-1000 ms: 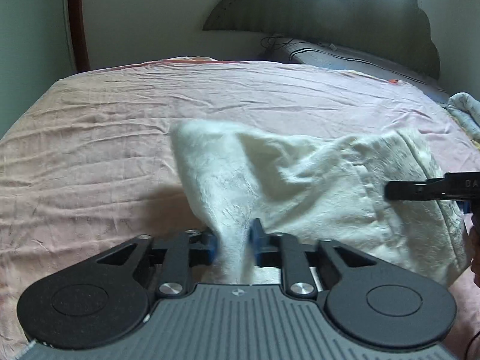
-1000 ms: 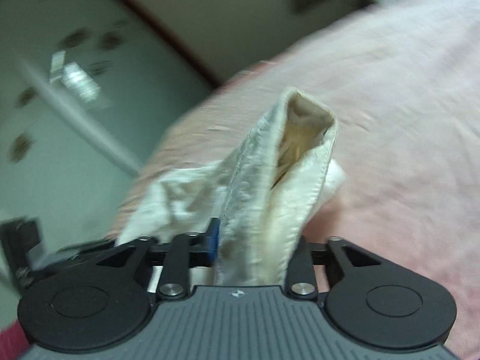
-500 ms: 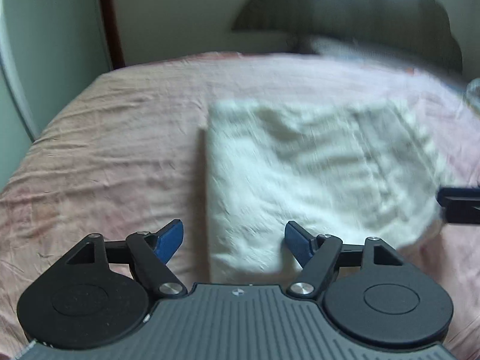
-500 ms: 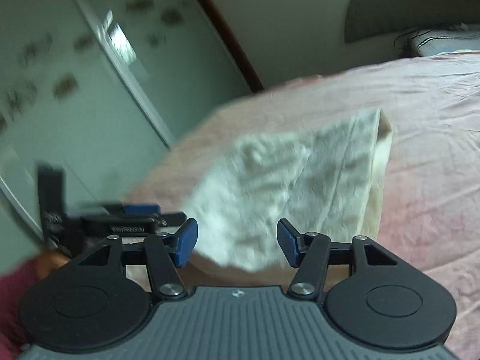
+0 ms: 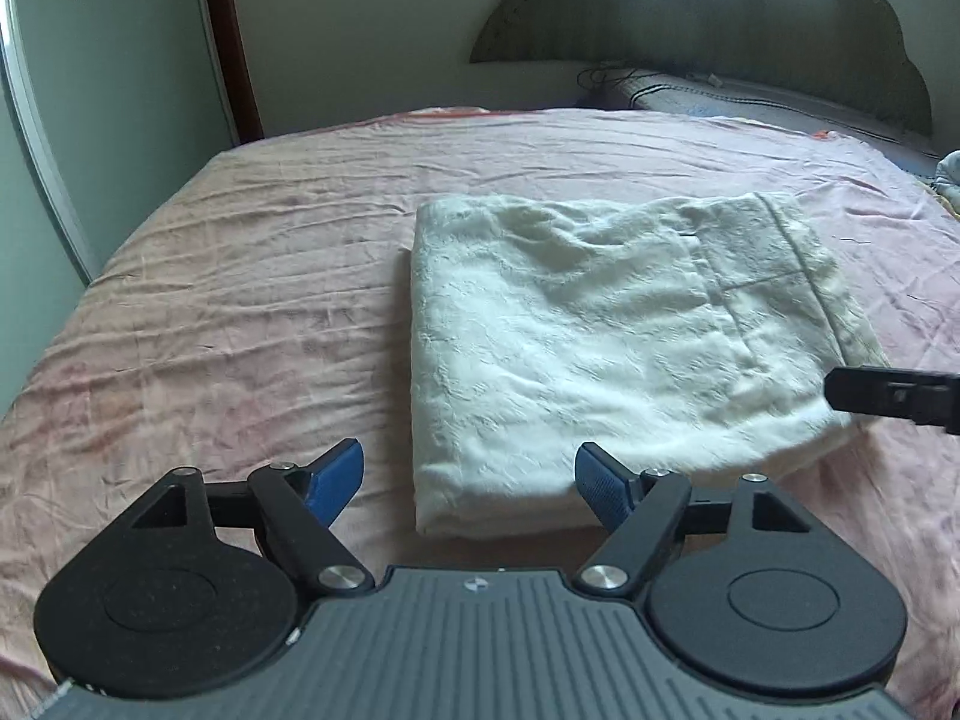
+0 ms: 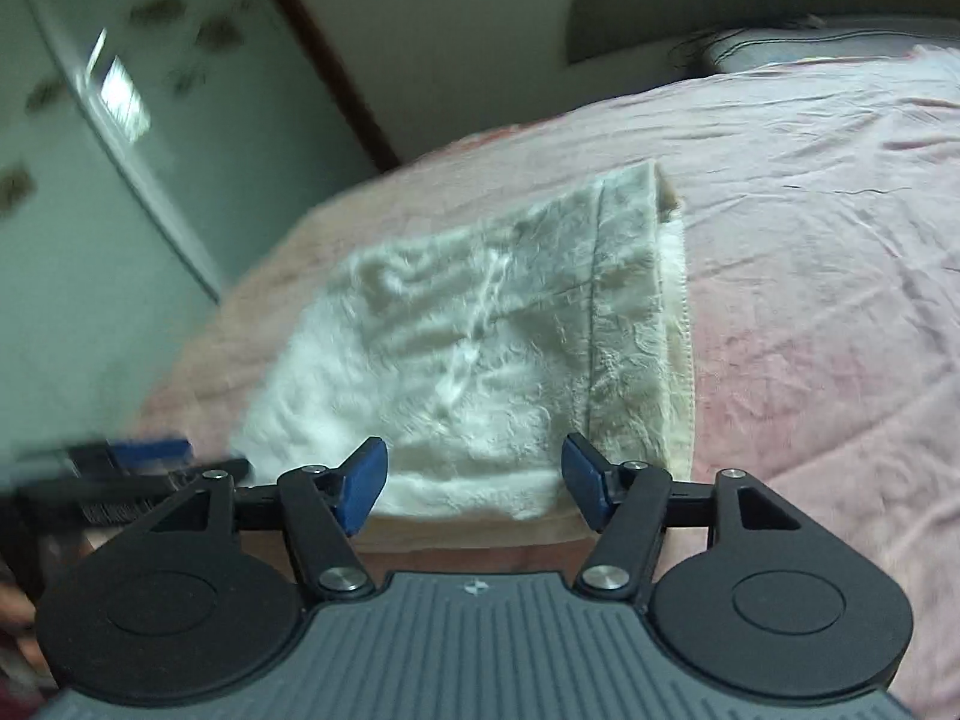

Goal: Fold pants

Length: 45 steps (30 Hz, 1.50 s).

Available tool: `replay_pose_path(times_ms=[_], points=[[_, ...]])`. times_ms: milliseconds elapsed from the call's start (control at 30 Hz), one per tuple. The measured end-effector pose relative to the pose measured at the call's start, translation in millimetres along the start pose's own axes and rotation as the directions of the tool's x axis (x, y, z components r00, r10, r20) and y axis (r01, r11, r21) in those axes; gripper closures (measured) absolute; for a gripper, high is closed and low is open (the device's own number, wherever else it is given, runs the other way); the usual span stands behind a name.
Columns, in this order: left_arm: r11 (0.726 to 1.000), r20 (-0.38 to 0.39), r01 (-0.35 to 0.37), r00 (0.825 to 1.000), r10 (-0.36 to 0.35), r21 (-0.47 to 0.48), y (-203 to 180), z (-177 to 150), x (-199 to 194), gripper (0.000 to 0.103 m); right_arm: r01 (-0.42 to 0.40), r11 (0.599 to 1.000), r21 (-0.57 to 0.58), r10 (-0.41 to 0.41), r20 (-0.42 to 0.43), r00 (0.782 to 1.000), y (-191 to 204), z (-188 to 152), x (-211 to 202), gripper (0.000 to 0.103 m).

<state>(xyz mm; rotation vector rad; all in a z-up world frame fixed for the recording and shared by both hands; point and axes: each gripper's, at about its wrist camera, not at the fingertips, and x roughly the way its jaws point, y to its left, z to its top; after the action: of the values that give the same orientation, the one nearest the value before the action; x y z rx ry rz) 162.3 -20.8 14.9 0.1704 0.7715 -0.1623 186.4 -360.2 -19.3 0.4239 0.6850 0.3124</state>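
White fleecy pants point(image 5: 600, 348) lie folded into a thick rectangle on a bed covered with a wrinkled pink sheet point(image 5: 240, 300), toward the near edge of the bed and well clear of its far edge. The waistband point(image 6: 636, 324) forms one short side of the fold, with a tan lining showing at its far corner.

The left gripper point(image 5: 468, 477) hovers at the near edge of the pile, its blue-padded jaws spread wide and holding nothing; one pad stands over bare sheet, the other over the cloth's near edge. The right gripper point(image 6: 474, 483) sits at the waistband end, its jaws likewise parted with nothing clamped between them, the fabric lying loose beyond the pads. Both sets of jaws have just been opening.

A dark headboard point(image 5: 720, 30) rises behind the bed's far edge, and a pale green wardrobe door point(image 5: 90, 90) stands by the left side.
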Motion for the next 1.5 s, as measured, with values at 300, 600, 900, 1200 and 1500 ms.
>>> replay_pose_path(times_ms=[300, 600, 900, 1200, 1500], points=[[0.999, -0.049, 0.023, 0.999, -0.024, -0.026, -1.9, -24.7, -14.8, 0.022, 0.029, 0.997, -0.068, -0.033, -0.056, 0.998, 50.7, -37.6, -44.1, 0.011], [0.999, -0.042, -0.01, 0.999, 0.008, -0.031, -3.9, -54.5, -23.8, 0.009, 0.075, 0.994, -0.08, -0.079, -0.053, 0.995, 76.7, -63.6, -59.7, 0.001], [0.998, -0.077, -0.002, 0.997, -0.003, -0.056, -9.7, -67.2, -8.6, 0.008, 0.302, 0.944, -0.131, -0.302, 0.018, 0.953, 68.8, -73.1, -26.7, 0.001], [0.995, -0.059, -0.012, 0.998, 0.006, -0.1, -5.4, -71.2, -3.0, 0.004, 0.316, 0.931, -0.184, -0.319, 0.013, 0.948, 72.1, -85.6, -19.9, 0.001], [0.996, -0.04, -0.02, 0.999, 0.017, -0.091, -5.9, -74.3, -1.3, 0.001, 0.32, 0.929, -0.185, -0.325, 0.005, 0.946, 69.5, -90.4, -16.0, 0.001]])
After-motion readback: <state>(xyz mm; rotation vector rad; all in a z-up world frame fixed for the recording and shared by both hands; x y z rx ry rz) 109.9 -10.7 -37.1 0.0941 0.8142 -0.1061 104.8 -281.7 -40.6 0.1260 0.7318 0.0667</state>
